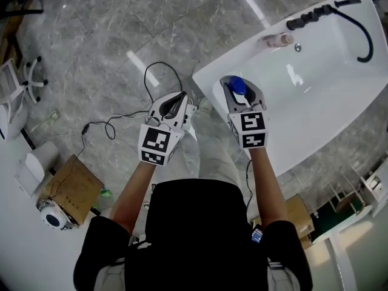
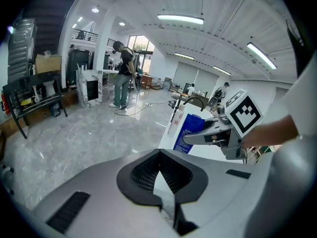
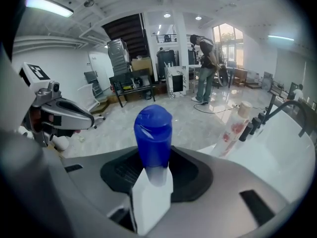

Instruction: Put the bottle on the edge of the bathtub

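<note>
A blue bottle with a blue cap (image 3: 153,138) stands upright between the jaws of my right gripper (image 1: 240,88), which is shut on it. In the head view the bottle (image 1: 238,88) hangs over the near corner of the white bathtub (image 1: 209,79), just above its rim. The left gripper view shows the bottle's blue labelled body (image 2: 190,132) clamped from the side. My left gripper (image 1: 174,103) hovers over the floor to the left of the tub, its jaws together with nothing in them.
A pale pink bottle (image 1: 277,39) lies on the tub's far rim beside black tap knobs (image 1: 309,16) and a black shower hose (image 1: 365,41). Cables (image 1: 151,80) and a cardboard box (image 1: 73,190) are on the marble floor. A person (image 3: 204,68) stands far off.
</note>
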Motion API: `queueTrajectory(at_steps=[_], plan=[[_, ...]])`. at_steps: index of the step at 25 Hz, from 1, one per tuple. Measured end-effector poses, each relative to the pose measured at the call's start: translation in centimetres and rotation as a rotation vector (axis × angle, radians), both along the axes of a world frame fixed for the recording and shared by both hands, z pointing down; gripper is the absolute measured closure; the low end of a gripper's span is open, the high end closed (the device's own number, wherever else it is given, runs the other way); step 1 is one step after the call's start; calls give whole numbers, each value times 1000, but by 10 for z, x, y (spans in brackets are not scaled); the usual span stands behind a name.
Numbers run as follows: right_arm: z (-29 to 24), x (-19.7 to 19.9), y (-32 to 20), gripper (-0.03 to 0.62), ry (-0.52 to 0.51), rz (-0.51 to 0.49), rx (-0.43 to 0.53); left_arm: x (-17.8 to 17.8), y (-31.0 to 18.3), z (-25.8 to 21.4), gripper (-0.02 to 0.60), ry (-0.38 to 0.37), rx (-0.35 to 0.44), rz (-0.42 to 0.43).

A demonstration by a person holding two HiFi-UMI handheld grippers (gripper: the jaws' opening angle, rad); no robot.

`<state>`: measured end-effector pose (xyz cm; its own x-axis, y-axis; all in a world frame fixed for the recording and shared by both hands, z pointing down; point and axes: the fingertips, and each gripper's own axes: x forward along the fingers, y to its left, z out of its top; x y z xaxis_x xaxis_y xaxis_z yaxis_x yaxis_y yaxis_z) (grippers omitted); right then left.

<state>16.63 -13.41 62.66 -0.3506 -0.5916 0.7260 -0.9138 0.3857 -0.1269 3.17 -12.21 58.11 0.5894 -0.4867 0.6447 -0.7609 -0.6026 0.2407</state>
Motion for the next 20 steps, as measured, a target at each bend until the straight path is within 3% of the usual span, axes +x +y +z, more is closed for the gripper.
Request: queueTrajectory(at_steps=[20], plan=[[50,-22,-38,433,26,-65,2,-13,-9,44,568,-1,-72,-47]])
